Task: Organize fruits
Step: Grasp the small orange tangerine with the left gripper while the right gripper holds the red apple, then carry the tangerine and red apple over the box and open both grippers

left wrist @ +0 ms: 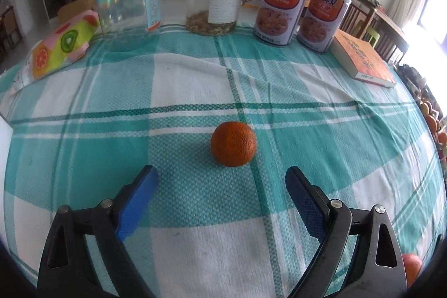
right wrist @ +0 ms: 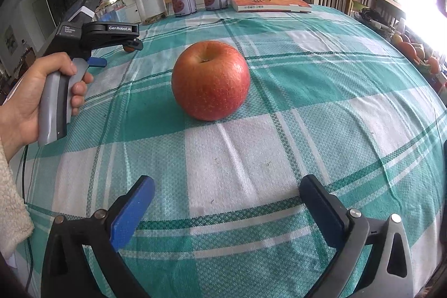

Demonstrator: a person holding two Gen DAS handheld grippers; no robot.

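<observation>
Cloth, plastic, paper and bumpy fruit skin

The tablecloth (left wrist: pixel 195 80) is woven cloth, rough and matt, with little wrinkles. The orange (left wrist: pixel 233 143) has dull, bumpy skin, and the apple (right wrist: pixel 210 80) is smooth, a bit shiny, with tiny speckles. The left gripper (left wrist: pixel 222 178) and right gripper (right wrist: pixel 226 187) have matt black plastic arms, blue rubbery pads (left wrist: pixel 139 200) and shiny metal pins. At 11 o'clock from the orange stands a clear shiny plastic jar (left wrist: pixel 127 2) with a gold lid. At 2 o'clock lies a paper book (left wrist: pixel 363 60) with a glossy cover.
</observation>
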